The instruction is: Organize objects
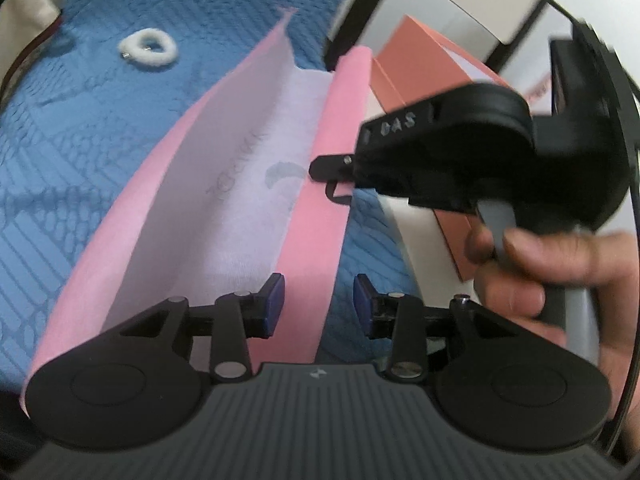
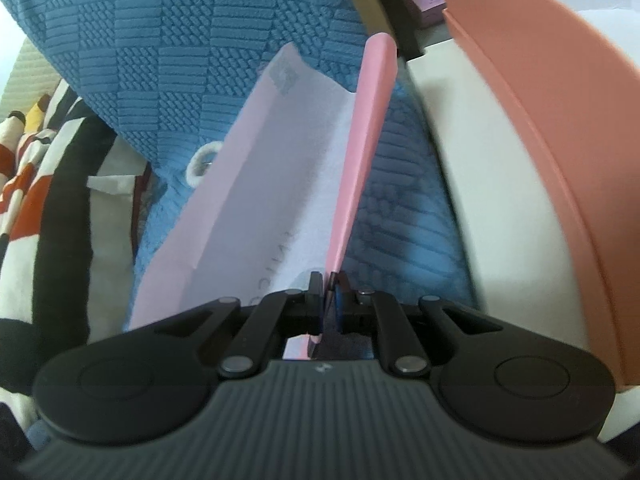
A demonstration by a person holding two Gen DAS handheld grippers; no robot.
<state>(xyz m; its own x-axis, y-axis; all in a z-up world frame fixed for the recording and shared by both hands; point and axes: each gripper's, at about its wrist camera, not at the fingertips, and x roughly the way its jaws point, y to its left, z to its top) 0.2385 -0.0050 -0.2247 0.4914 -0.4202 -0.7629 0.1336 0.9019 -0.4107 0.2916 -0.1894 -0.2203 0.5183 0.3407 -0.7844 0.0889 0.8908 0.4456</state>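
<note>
Right gripper (image 2: 327, 292) pinches the open pink case (image 2: 360, 152), white-lined; left gripper (image 1: 319, 304) stands apart.

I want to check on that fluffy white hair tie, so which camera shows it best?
The left wrist view: the white hair tie lies whole and unobstructed on the blue blanket. In the right wrist view the pink bag hides part of it, so only a partial loop shows.
</note>
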